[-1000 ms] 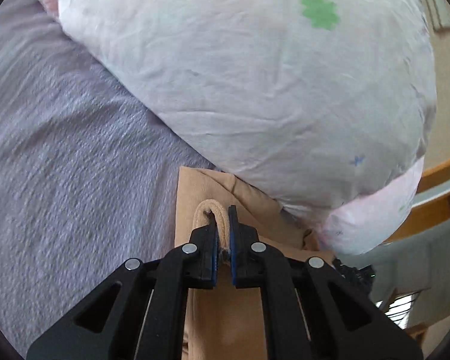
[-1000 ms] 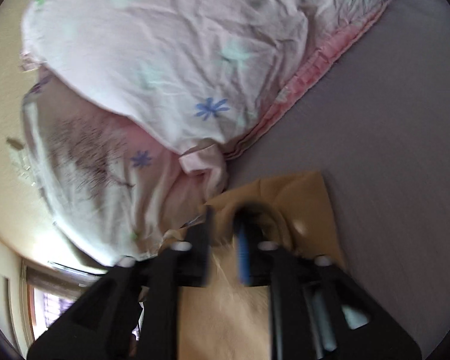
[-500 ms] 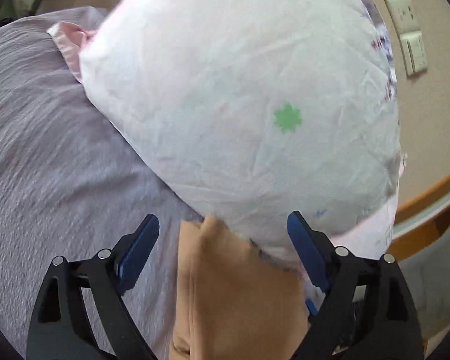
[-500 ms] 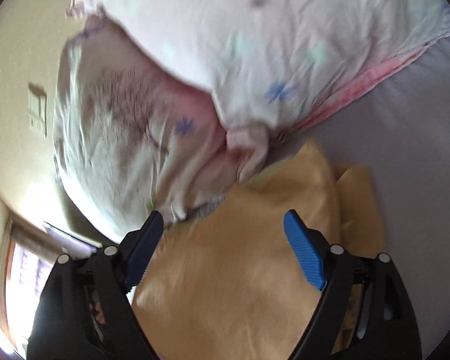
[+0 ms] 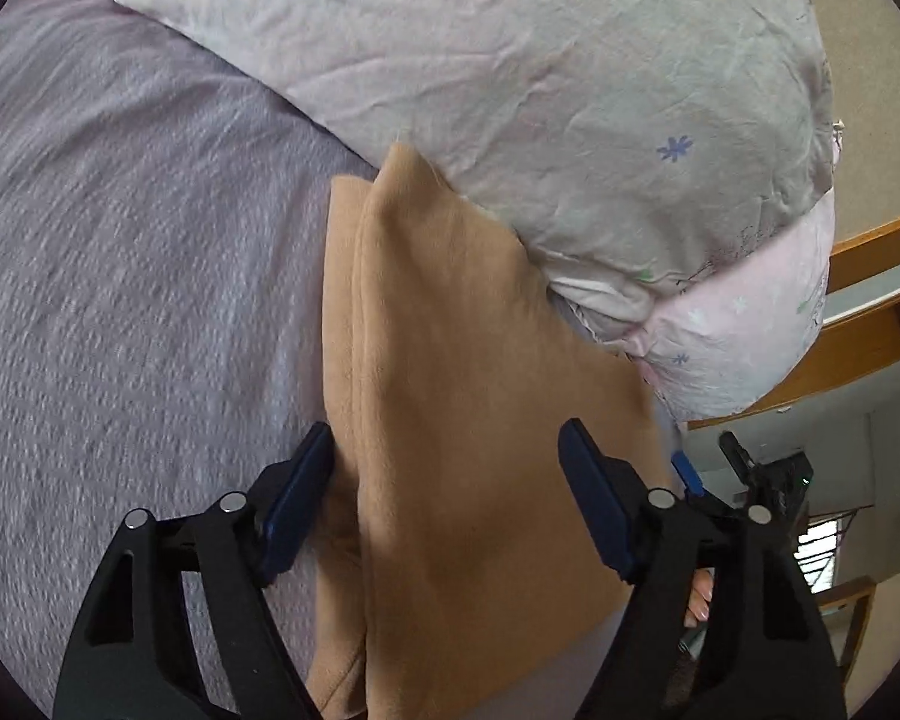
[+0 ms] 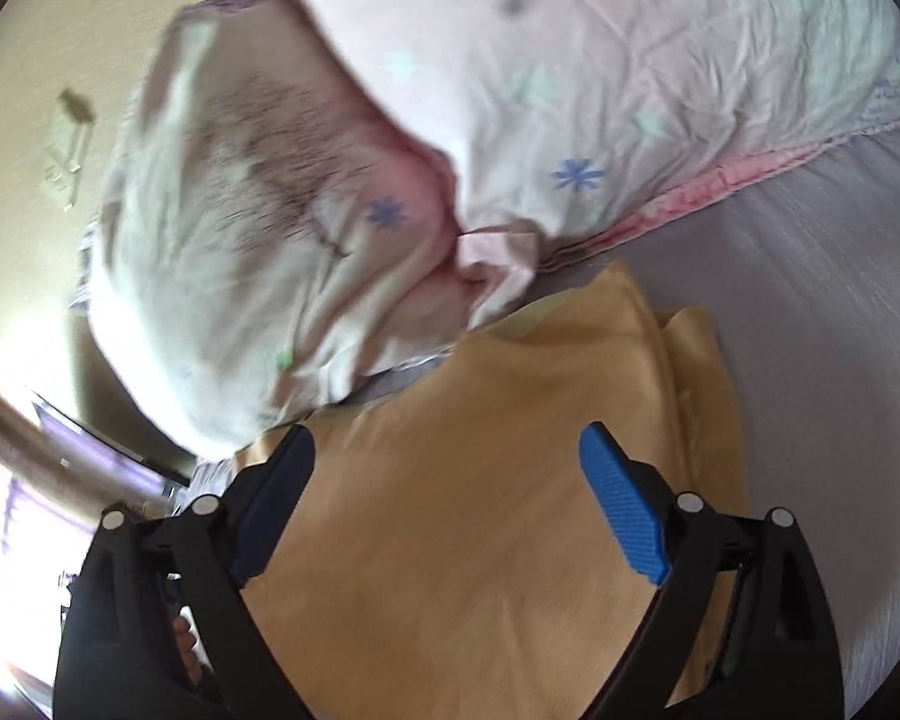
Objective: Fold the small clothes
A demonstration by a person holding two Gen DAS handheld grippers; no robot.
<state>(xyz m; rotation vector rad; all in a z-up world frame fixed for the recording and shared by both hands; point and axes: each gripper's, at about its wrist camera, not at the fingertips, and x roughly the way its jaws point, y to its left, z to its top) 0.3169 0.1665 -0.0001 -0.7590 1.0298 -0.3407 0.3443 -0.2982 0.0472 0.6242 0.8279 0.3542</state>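
A tan folded garment (image 5: 468, 396) lies flat on the grey-purple bedsheet (image 5: 126, 252), its far corner against a pillow. It also shows in the right wrist view (image 6: 510, 480). My left gripper (image 5: 447, 450) is open and empty, its jaws spread wide above the garment's near part. My right gripper (image 6: 447, 456) is open and empty too, hovering over the same garment from the other side. The other gripper's tip (image 5: 744, 468) shows at the right of the left wrist view.
A large white floral pillow (image 5: 540, 90) lies behind the garment and touches its far edge; it also shows in the right wrist view (image 6: 510, 120). A wooden bed frame (image 5: 858, 312) and a wall (image 6: 48, 60) lie beyond. The bedsheet (image 6: 840, 300) stretches beside the garment.
Both grippers were shut on the garment's edge a second ago. They opened, let it drop flat, and pulled back a little above it.
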